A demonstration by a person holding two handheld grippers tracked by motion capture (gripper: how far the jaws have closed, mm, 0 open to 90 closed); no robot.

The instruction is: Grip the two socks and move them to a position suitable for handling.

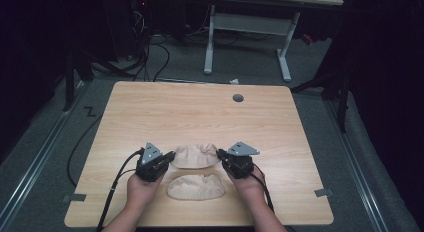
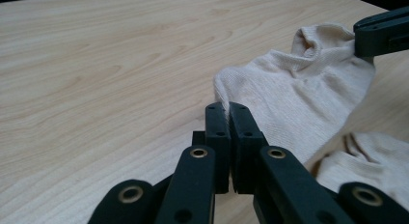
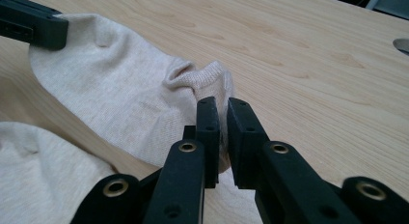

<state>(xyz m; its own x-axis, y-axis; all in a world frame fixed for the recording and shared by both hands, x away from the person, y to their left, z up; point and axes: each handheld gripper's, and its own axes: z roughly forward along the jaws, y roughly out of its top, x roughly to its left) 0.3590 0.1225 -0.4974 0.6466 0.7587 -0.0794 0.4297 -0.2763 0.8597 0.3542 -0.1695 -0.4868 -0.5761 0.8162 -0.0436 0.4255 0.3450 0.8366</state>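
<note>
Low in the centre of the high view, a beige ankle sock point(image 1: 194, 155) stretches between two grippers. The left gripper point(image 1: 172, 157) pinches its left end, the right gripper point(image 1: 219, 154) its right. A second sock point(image 1: 195, 187) lies just below on the wooden table point(image 1: 200, 112).

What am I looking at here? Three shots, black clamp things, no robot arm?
No robot: a person holds a hand-held gripper in each hand at a wooden table. The high view looks down from above the person's side, with the left gripper at the left and the right gripper at the right. The other two pictures come from cameras riding on each gripper, looking along its own black fingers.

Two beige ankle socks lie on the table. The farther sock is pinched at both ends: the left gripper is shut on one end, the right gripper on the cuff end. The nearer sock lies loose in front of the person.
</note>
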